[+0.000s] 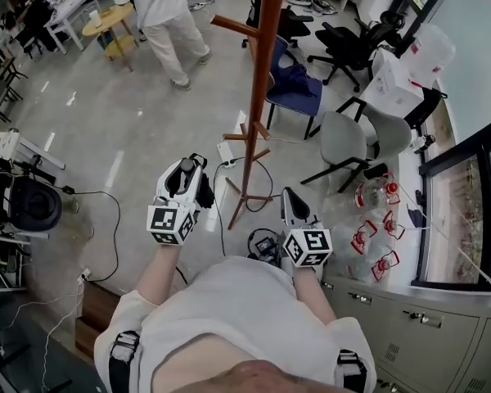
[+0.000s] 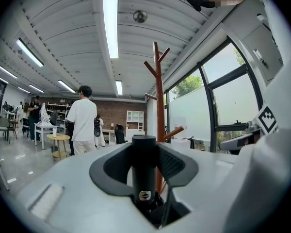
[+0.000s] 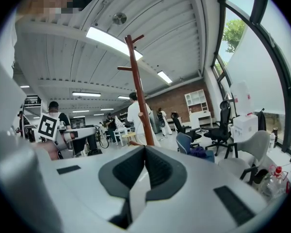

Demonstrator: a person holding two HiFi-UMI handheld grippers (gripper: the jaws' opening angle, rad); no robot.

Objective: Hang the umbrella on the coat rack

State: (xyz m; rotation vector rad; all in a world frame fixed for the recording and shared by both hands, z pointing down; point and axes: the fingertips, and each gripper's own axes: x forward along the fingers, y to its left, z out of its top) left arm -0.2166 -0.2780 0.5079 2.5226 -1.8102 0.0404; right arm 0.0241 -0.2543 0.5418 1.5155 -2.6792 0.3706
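A tall brown wooden coat rack (image 1: pixel 258 97) stands on the floor straight ahead of me, its pegs branching near the top (image 2: pixel 159 96) (image 3: pixel 137 81). My left gripper (image 1: pixel 188 170) (image 2: pixel 144 154) points level at the rack and is shut on the umbrella's black cylindrical handle (image 2: pixel 144 166) (image 1: pixel 182 176), which stands upright between the pads. The rest of the umbrella is hidden below the gripper. My right gripper (image 1: pixel 290 196) (image 3: pixel 144 161) is held beside it to the right, its pads meeting with nothing between them.
A blue chair with purple cloth (image 1: pixel 295 84), a grey chair (image 1: pixel 348 137) and a black office chair (image 1: pixel 352 43) stand right of the rack. Cables (image 1: pixel 229 178) lie at its base. Water bottles (image 1: pixel 375 219) sit by the window. A person in white (image 1: pixel 168 23) walks beyond.
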